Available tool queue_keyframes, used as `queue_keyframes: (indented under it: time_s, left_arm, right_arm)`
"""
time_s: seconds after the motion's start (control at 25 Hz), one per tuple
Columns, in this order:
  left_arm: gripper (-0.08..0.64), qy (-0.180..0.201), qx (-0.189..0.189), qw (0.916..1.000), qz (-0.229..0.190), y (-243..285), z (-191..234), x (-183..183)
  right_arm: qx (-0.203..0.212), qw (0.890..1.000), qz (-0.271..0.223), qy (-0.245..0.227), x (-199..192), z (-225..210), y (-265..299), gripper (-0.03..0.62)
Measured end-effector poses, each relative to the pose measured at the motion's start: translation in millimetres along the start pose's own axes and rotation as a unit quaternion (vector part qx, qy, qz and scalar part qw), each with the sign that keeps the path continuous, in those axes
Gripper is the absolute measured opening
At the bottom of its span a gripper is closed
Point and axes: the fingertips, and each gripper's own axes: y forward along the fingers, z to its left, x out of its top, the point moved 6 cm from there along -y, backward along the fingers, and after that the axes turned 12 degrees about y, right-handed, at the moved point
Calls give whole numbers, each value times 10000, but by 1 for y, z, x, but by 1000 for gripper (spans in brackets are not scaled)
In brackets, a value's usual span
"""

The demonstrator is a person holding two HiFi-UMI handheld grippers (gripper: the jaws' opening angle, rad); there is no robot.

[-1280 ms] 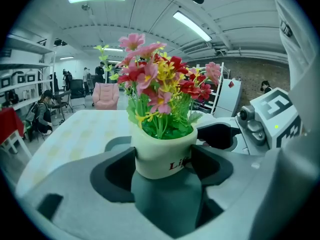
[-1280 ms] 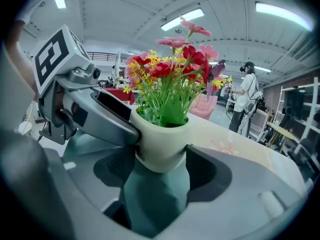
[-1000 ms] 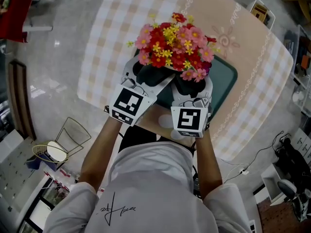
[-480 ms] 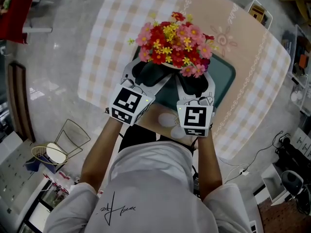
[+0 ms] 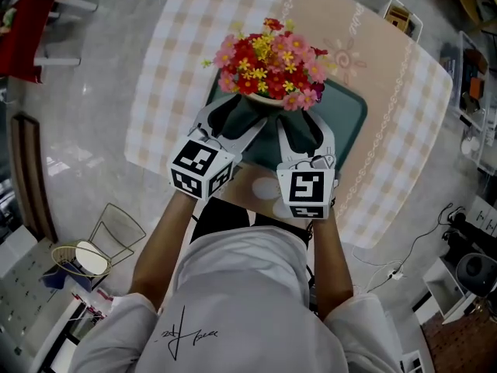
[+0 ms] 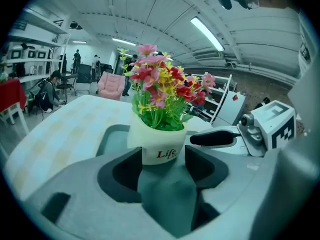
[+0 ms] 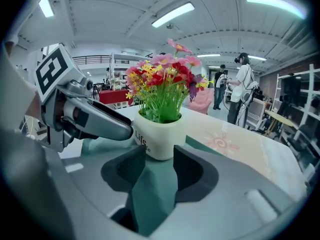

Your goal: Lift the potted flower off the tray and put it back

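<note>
I'm looking at a checked tablecloth [image 5: 167,68] covering the desk, with a sun motif [image 5: 347,55] showing toward its far right edge. A small box [image 5: 397,18] is sitting by the far right corner. A wire rack [image 5: 116,216] is standing on the floor off the near left corner. A person wearing a headset [image 7: 244,84] is standing beyond the desk.

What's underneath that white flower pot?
A dark green tray lies beneath the white pot, on the checked tablecloth. Whether its base touches the tray cannot be seen: the left gripper and right gripper cover it with their jaws, and the flowers hide it from above.
</note>
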Motion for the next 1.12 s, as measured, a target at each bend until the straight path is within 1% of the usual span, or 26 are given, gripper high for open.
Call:
queue_keyframes:
  time_s: [0.08, 0.16, 0.2, 0.32, 0.44, 0.52, 0.6, 0.72, 0.88, 1.0, 1.12]
  left_arm:
    - [259, 140, -27, 9999, 59, -3, -5, -1]
    - [225, 375, -103, 9992, 130, -8, -13, -1]
    - [222, 462, -150, 9987, 144, -12, -17, -1]
    - [168, 552, -185, 9983, 66, -33, -31, -7]
    - [125, 551, -183, 9983, -57, -47, -44, -11]
    - [94, 564, -239, 9981, -115, -43, -44, -3]
    - [71, 569, -292, 9978, -160, -37, -41, 8]
    - [55, 546, -338, 9976, -251, -41, -45, 13]
    - [46, 348, -385, 9977, -445, -57, -50, 18]
    - [38, 317, -380, 9974, -517, -77, -57, 12]
    - [34, 355, -465, 9967, -559, -96, -68, 3]
  right_arm:
    - [-15, 10000, -7, 36, 0, 3, -6, 172]
    - [-28, 10000, -21, 46, -1, 8, -13, 152]
    - [-31, 10000, -40, 35, -1, 12, -17, 141]
    - [-43, 9999, -152, -25, -5, 32, -35, 112]
    - [-125, 9996, -263, -50, -7, 45, -54, 67]
    - [-185, 9993, -313, -34, 0, 42, -54, 37]
    - [-208, 9992, -334, 8, 10, 38, -50, 28]
    - [-266, 9989, -386, 28, 14, 41, -57, 18]
    - [-403, 9980, -476, 69, 15, 49, -71, 11]
    - [-470, 9972, -561, 140, 9, 63, -88, 8]
    - [-547, 9962, -656, 159, 3, 78, -107, 6]
